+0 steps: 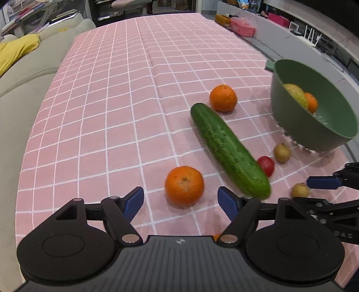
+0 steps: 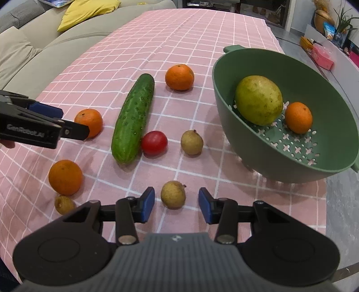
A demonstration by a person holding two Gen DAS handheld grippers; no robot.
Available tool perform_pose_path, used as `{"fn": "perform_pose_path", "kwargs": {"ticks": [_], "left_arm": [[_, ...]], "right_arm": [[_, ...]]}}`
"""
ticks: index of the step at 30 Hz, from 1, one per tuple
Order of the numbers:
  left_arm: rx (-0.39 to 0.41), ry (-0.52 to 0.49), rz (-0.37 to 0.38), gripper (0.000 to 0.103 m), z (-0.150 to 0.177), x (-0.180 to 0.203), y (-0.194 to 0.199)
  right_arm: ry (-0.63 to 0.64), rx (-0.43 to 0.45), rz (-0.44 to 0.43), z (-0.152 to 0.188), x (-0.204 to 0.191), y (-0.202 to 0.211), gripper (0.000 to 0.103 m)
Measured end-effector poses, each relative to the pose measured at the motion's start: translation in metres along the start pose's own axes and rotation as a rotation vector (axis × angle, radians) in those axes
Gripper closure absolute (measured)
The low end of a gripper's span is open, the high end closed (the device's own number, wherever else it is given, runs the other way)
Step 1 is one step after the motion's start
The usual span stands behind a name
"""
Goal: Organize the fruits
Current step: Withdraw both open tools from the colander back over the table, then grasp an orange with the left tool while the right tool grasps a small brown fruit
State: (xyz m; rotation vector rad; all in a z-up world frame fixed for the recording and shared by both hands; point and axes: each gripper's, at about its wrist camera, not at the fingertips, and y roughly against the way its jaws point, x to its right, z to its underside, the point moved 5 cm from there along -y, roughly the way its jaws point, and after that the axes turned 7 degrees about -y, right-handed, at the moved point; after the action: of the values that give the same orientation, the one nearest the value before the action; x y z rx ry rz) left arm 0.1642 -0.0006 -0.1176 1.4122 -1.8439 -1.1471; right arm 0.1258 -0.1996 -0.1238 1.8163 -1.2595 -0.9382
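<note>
My left gripper (image 1: 180, 200) is open, its blue pads on either side of an orange (image 1: 184, 186) on the pink checked cloth. My right gripper (image 2: 176, 203) is open around a small brown longan (image 2: 173, 194), not touching it. A long cucumber (image 2: 134, 118) lies in the middle, with a red tomato (image 2: 154, 143) against it and another longan (image 2: 191, 142) beside that. More oranges lie at the far side (image 2: 179, 77) and near left (image 2: 65, 177). The green colander bowl (image 2: 336, 161) on the right holds a yellow-green mango (image 2: 258, 100) and an orange (image 2: 298, 117).
A third longan (image 2: 64, 204) lies below the near-left orange. The table's right edge (image 2: 323, 202) runs just past the bowl. A beige sofa (image 1: 24, 74) with a yellow cushion (image 2: 87, 12) flanks the left side. Boxes (image 1: 242, 27) sit on a ledge beyond.
</note>
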Motion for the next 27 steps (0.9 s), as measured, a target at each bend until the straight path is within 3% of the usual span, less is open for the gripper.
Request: {"fn": "perform_pose_path", "kwargs": {"ticks": [11,17,21,27], "left_arm": [[-0.019,0.01,0.017,0.026,-0.002,-0.004,-0.021],[-0.02,0.0,0.033,0.041,-0.001,0.0,-0.027],[-0.015,-0.004,0.044,0.046,-0.001,0.0,-0.027],[-0.007,-0.005,0.061,0.052,-0.001,0.001,-0.026]], "right_arm": [[0.013,-0.005,-0.009,0.0,-0.008,-0.006,0.063],[0.035,-0.006,-0.001,0.001,-0.01,-0.005,0.076],[0.033,-0.006,0.003,0.0,-0.008,-0.005,0.082],[0.036,-0.007,0.0,0.0,-0.008,-0.006,0.082]]}}
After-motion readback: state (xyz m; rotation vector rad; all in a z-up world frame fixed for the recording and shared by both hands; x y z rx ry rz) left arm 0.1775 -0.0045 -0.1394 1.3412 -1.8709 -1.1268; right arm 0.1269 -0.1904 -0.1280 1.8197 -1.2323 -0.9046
